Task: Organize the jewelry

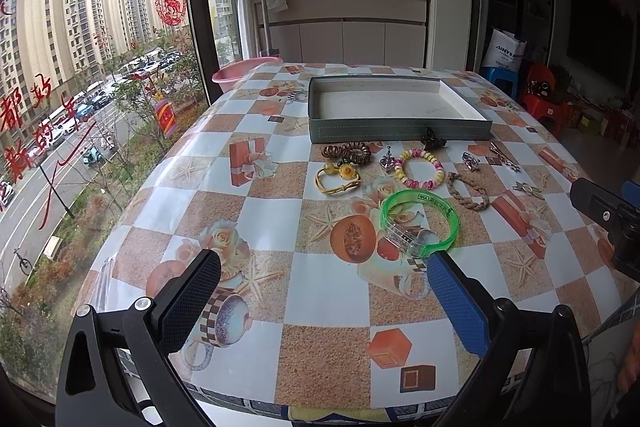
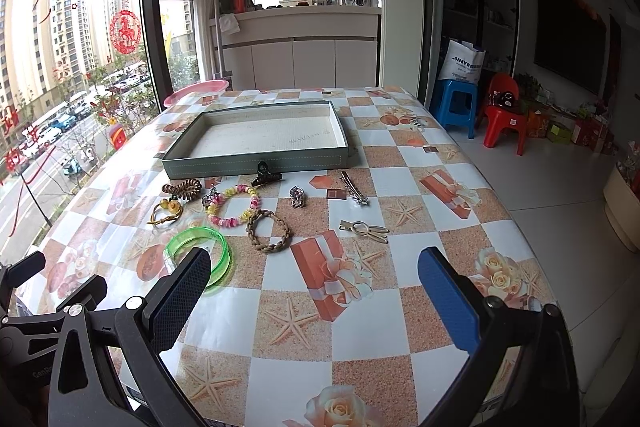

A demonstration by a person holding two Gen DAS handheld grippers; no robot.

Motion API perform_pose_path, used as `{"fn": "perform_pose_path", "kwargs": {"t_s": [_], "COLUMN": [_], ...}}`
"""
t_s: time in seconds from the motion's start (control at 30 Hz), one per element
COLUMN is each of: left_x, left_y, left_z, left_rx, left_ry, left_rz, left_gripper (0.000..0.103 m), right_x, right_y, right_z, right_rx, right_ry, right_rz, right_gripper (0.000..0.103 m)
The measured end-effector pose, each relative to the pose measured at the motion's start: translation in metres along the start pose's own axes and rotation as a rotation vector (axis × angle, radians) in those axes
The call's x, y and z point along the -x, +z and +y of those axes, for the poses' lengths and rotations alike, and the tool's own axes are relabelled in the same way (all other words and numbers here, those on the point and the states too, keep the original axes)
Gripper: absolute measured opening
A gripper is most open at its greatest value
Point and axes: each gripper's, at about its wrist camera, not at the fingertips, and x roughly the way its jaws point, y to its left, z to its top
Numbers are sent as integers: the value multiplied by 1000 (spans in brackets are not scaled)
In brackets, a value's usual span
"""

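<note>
A shallow grey tray (image 1: 396, 134) (image 2: 256, 161) with a white floor lies on the table, nothing in it. In front of it are a green bangle (image 1: 420, 219) (image 2: 218, 245), a pink and yellow bead bracelet (image 1: 419, 169) (image 2: 234, 205), a braided brown bracelet (image 1: 468, 191) (image 2: 269, 230), a brown spiral hair tie (image 1: 347, 151) (image 2: 182, 187), a yellow flower band (image 1: 338, 179) (image 2: 166, 211), a black claw clip (image 1: 433, 139) (image 2: 266, 175), silver clips (image 1: 504, 157) (image 2: 354, 189) and a gold clip (image 2: 366, 229). My left gripper (image 1: 324, 269) and right gripper (image 2: 316, 269) hover open nearer the front edge.
The table (image 1: 328, 291) wears a checkered plastic cloth. A pink basin (image 1: 240, 70) sits at its far left corner by the window. Blue and red stools (image 2: 500, 111) stand on the floor to the right. The right gripper's body (image 1: 612, 223) shows at the left view's edge.
</note>
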Motion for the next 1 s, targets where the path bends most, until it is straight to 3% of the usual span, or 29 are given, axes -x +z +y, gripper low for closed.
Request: {"fn": "perform_pose_path", "kwargs": {"t_s": [0.7,1.0], "left_x": [-2,-20], "left_y": [-1,4], "left_z": [-1,-2], "left_rx": [0,8], "left_ry": [2,-47], "left_rz": [11,76], "left_gripper": [103,103], "right_x": [-1,-14], "right_y": [-1,-1], "right_z": [-1,-13], "right_rx": [-2,-5], "right_ry": [0,2], "right_rz": [1,42], "right_gripper": [103,103]}}
